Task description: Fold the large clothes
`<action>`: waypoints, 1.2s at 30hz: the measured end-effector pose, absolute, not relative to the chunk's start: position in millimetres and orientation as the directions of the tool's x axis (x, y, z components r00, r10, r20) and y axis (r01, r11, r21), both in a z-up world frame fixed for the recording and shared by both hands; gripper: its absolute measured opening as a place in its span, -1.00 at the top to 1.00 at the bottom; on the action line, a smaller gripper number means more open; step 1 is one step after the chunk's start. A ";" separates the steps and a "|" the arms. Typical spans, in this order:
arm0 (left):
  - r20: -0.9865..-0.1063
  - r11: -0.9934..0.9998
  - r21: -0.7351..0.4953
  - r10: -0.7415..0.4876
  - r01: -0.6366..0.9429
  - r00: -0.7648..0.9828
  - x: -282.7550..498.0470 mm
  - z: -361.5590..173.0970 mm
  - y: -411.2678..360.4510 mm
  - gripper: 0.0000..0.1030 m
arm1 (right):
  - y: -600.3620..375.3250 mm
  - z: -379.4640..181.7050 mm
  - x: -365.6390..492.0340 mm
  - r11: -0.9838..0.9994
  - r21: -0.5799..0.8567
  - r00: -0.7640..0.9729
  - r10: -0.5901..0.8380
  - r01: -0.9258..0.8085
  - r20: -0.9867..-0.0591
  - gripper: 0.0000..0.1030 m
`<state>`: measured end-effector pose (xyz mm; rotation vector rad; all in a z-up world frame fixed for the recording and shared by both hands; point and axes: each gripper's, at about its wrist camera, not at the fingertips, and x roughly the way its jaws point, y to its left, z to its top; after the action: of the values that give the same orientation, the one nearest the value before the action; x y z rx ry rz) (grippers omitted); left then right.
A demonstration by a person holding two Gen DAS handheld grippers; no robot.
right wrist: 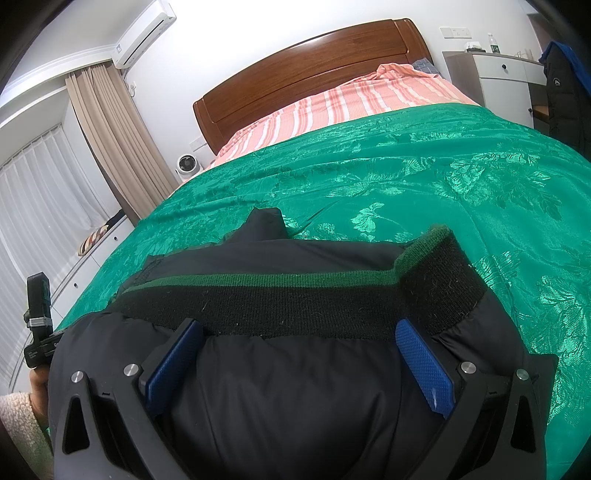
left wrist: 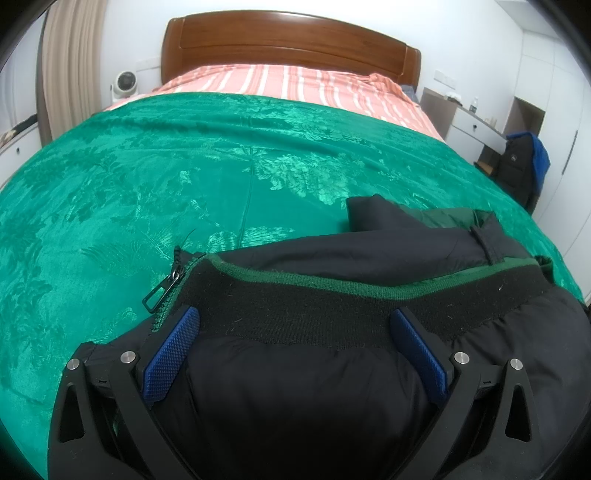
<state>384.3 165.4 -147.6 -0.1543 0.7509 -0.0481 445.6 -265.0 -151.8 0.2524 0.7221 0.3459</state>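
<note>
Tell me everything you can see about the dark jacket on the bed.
The puffer jacket is navy, smooth and padded, with a black ribbed hem band edged in green and a green lining. Its zipper pull hangs at the left corner. It lies bunched on the green bedspread. The left hand-held gripper and right hand-held gripper straddle it, jaws wide, just below the band.

Pretty clearly a home bedroom: ahead of the tool there's a bed with a wooden headboard (left wrist: 288, 40) and green bedspread (left wrist: 184, 166). Curtains (right wrist: 110, 140) and a wall air conditioner (right wrist: 144, 33) sit off left, a white dresser (right wrist: 506, 70) off right.
</note>
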 end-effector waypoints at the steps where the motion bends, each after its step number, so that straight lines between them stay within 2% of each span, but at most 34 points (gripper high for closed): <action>1: -0.676 0.988 -0.157 -0.099 -0.011 0.731 383.9 -147.6 165.2 -0.99 | -265.0 -151.4 445.4 0.913 0.343 0.699 0.394 -0.221 -0.598 -0.99; 17: -0.685 0.989 -0.145 -0.090 -0.014 0.723 383.0 -146.8 161.3 -0.99 | -263.4 -148.1 446.0 0.912 0.346 0.698 0.396 -0.222 -0.597 -0.99; 20: -0.737 0.995 -0.099 -0.064 -0.014 0.672 389.9 -139.1 156.0 -0.98 | -259.1 -146.2 452.2 0.922 0.324 0.669 0.380 -0.213 -0.639 -0.99; 22: -0.784 0.999 -0.042 -0.041 0.013 0.619 394.1 -118.5 148.6 -0.88 | -256.0 -141.1 460.8 0.928 0.306 0.617 0.371 -0.213 -0.694 -0.99; 24: -0.760 0.998 -0.028 -0.056 0.054 0.647 381.9 -87.4 143.9 -0.83 | -255.6 -127.5 462.3 0.936 0.283 0.580 0.352 -0.210 -0.734 -0.99; 25: -0.737 0.996 -0.040 -0.084 0.081 0.670 371.6 -67.5 140.2 -0.85 | -258.2 -117.6 458.3 0.937 0.283 0.593 0.349 -0.205 -0.725 -0.99; 27: -0.702 0.987 -0.088 -0.156 0.133 0.695 349.9 -32.9 131.2 -0.95 | -273.0 -83.8 437.6 0.913 0.348 0.663 0.395 -0.211 -0.636 -0.99; 30: -0.689 0.965 -0.156 -0.259 0.211 0.677 327.1 -8.5 112.9 -0.99 | -296.7 -42.7 392.1 0.867 0.431 0.726 0.463 -0.251 -0.509 -0.99; 32: -0.713 0.959 -0.154 -0.274 0.236 0.645 321.3 -12.4 96.3 -0.99 | -304.6 -27.2 347.5 0.873 0.397 0.754 0.459 -0.284 -0.471 -0.99; 36: -0.772 0.966 -0.090 -0.223 0.244 0.595 326.7 -53.6 60.7 -0.99 | -303.3 -38.4 263.4 0.876 0.356 0.735 0.471 -0.325 -0.487 -0.99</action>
<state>326.7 60.7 -53.6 0.0258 0.8933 -0.2712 263.4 -303.3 -38.4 0.2555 0.6015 0.4428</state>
